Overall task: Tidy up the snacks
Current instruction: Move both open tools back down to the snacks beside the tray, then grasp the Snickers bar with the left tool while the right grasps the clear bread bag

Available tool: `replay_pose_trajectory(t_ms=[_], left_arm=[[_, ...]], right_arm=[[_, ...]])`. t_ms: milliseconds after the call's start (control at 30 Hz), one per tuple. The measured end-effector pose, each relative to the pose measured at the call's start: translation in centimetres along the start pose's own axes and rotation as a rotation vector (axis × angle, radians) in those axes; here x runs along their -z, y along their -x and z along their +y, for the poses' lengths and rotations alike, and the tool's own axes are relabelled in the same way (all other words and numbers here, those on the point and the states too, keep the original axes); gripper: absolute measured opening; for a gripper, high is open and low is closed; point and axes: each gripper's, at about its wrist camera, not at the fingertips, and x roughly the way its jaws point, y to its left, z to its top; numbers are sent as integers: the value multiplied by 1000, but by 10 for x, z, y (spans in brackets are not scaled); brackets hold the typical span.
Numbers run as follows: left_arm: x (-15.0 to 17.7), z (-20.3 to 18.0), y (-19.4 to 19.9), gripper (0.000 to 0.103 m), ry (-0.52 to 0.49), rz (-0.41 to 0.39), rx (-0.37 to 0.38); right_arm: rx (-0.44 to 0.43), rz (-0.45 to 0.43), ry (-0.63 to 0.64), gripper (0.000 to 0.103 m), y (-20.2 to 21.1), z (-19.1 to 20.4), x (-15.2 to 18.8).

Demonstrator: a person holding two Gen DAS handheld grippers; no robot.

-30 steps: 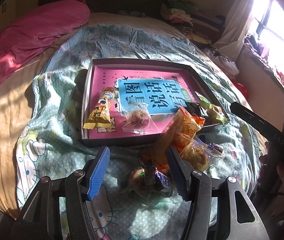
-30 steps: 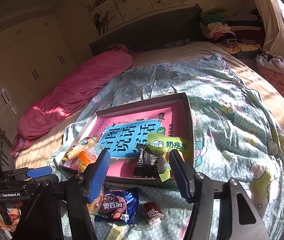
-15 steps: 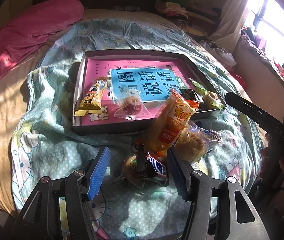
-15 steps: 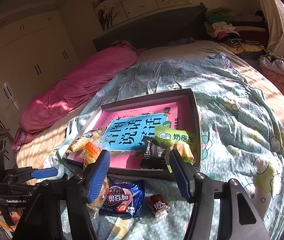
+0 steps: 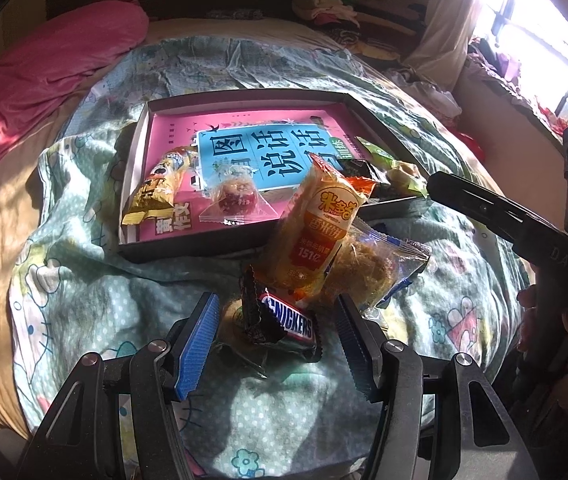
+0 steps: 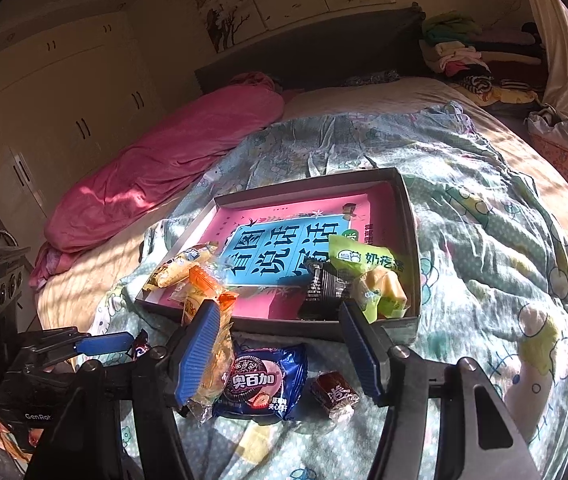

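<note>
- Landmark: the shallow grey tray (image 5: pixel 136 184) on the bed, with a pink-and-blue book lying flat inside it. All places below are given relative to this tray.
- Already in the tray: a yellow wafer pack (image 5: pixel 156 194) at its left side, a clear-wrapped round sweet (image 5: pixel 236 196) near the front wall, and a black sachet (image 6: pixel 321 290) with a green milk-snack bag (image 6: pixel 359 264) in the right front corner.
- Loose on the bedspread in front of the tray: a Snickers bar (image 5: pixel 289 326), an orange rice-cracker pack (image 5: pixel 319 232) leaning on the front wall, a clear bag of floss cake (image 5: pixel 367 268), a blue sandwich-biscuit pack (image 6: pixel 260 380) and a small brown candy (image 6: pixel 333 394).
- Left gripper (image 5: pixel 276 344): jaws about half open, holding nothing. The Snickers bar lies between the blue pads with gaps on both sides.
- Right gripper (image 6: pixel 280 352): jaws also part open and empty, above the biscuit pack and the brown candy.
- Judged step: the left gripper picks up the Snickers bar.
- Method: go lower until the pads straddle the bar's body, not its crimped end.
- Risk: a round wrapped item sits directly under the bar, so close on the bar only, then lift straight up.
- Place it in a bare patch of the tray, behind the front wall.
</note>
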Motion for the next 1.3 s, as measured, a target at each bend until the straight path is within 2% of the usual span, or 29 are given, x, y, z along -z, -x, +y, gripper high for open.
replay_pose_trajectory(t_ms=[300,633,1000,1300], left_arm=[[1,0,-6,61,9,13,40],[2,-2,-12,43,0,31,74],[4,7,-21,35,25,49,90],[3,13,-24,28,54,50,112]], right_arm=[[-37,30,7,62,3,8,7],[-70,81,10,62,-3,15,14],[-139,158,1,62,-16,19,22],[-171,224,44,62,-28,31,32]])
